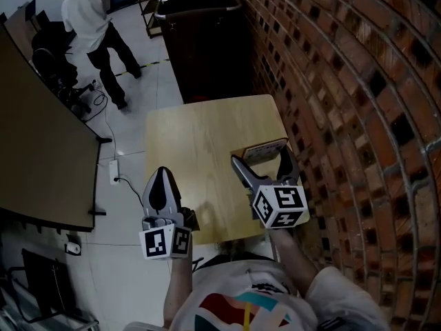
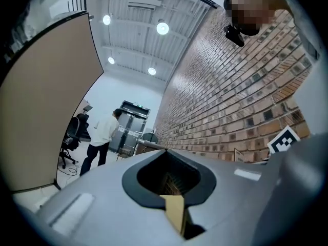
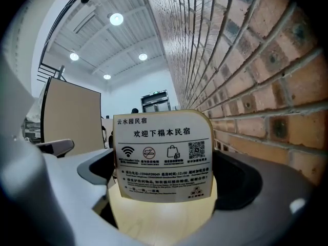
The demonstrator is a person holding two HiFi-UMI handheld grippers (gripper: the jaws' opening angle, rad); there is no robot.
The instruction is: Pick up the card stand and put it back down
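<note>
The card stand (image 1: 264, 150), a wooden plaque with a white printed card, stands upright near the right edge of the wooden table (image 1: 200, 136). My right gripper (image 1: 265, 165) is open, one finger on each side of the stand. In the right gripper view the card stand (image 3: 163, 155) fills the middle between the wide jaws of the right gripper (image 3: 164, 181), with a gap on both sides, its base on the table (image 3: 164, 222). My left gripper (image 1: 163, 187) is shut and holds nothing, over the table's near left corner. The left gripper (image 2: 166, 150) points across the room.
A brick wall (image 1: 344, 81) runs close along the table's right side. A dark cabinet (image 1: 200, 40) stands beyond the far edge. On the left are a large brown panel (image 1: 34, 136), a power strip (image 1: 114, 171) on the floor and a person (image 1: 89, 12) walking.
</note>
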